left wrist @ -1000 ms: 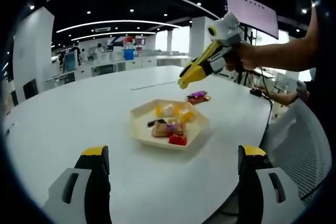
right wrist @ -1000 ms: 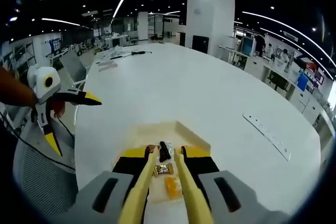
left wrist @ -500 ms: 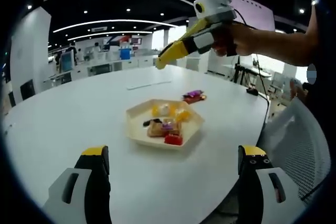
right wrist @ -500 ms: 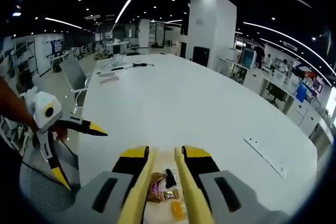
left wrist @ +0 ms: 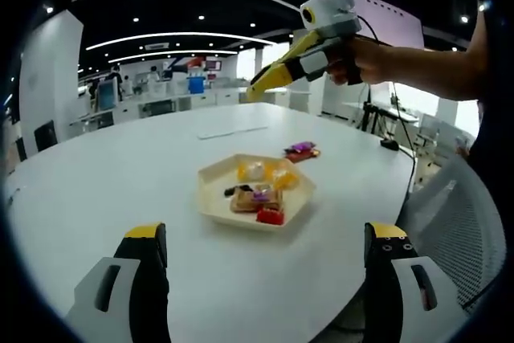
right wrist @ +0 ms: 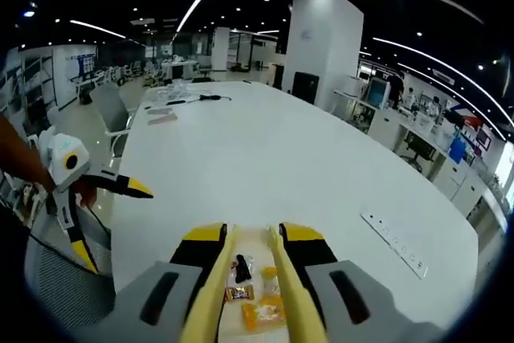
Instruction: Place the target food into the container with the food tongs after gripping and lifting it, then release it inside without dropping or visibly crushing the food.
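On the worktop, toward its right edge in the left gripper view, sits one hexagonal tray holding mixed food pieces: yellow ones, a brown one, a red one, a dark one. Exact count is hard to tell; roughly six. Just beyond the tray lies one loose wrapped sweet, purple and red, apart from the tray.

Left tool: jaws spread wide, released, holding nothing, near the worktop edge.

Right tool: raised above the tray in a person's hand. In the right gripper view the tongs stand narrowly apart with the food seen between the blades below; whether they grip anything, I cannot tell.

Judgement: step in hand is approach to pick. Lower the right tool straight over one piece, close gently enough not to crush it, and lift level.
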